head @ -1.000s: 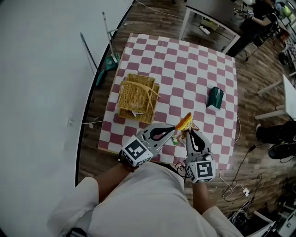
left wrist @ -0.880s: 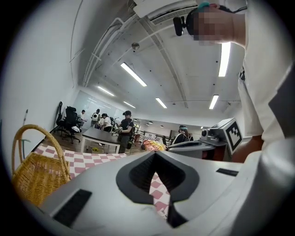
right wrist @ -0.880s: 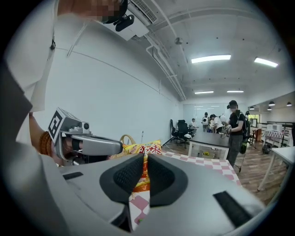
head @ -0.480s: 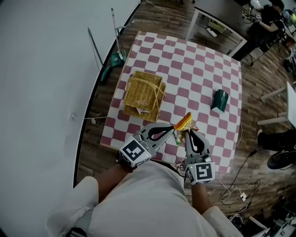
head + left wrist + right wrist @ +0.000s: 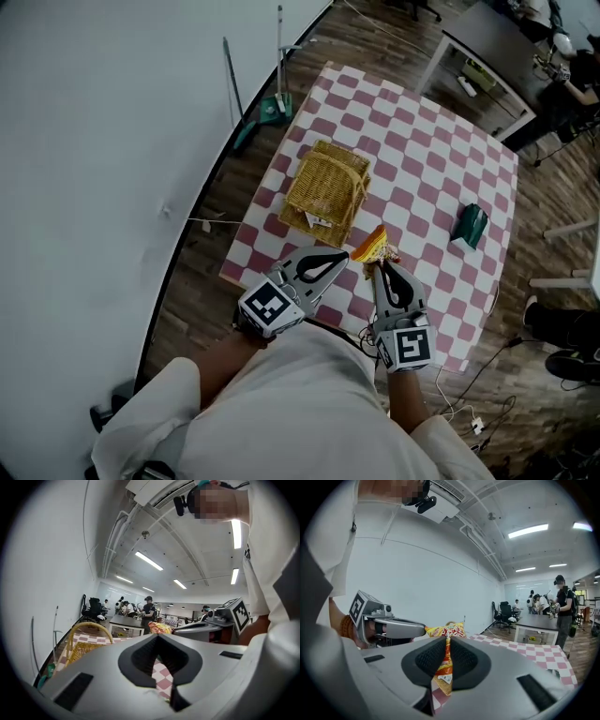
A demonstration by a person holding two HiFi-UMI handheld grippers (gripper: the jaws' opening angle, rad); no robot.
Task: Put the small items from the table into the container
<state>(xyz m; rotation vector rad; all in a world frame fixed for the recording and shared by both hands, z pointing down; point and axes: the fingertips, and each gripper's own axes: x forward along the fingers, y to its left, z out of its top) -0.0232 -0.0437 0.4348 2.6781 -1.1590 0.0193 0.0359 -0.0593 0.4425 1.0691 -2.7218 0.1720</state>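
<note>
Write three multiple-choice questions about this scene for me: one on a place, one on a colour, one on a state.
1. Where does the woven yellow wicker basket stand?
A) on the pink-and-white checked tablecloth
B) on the floor
C) on a chair

2. What colour is the small packet lying right of the basket?
A) blue
B) dark green
C) white

3. What is the state of the right gripper?
A) open, empty
B) shut on the yellow-orange snack packet
C) shut on the basket

1 A: the cloth lies under it.
2 B: the head view shows dark green.
3 B: its jaws pinch the packet.
</note>
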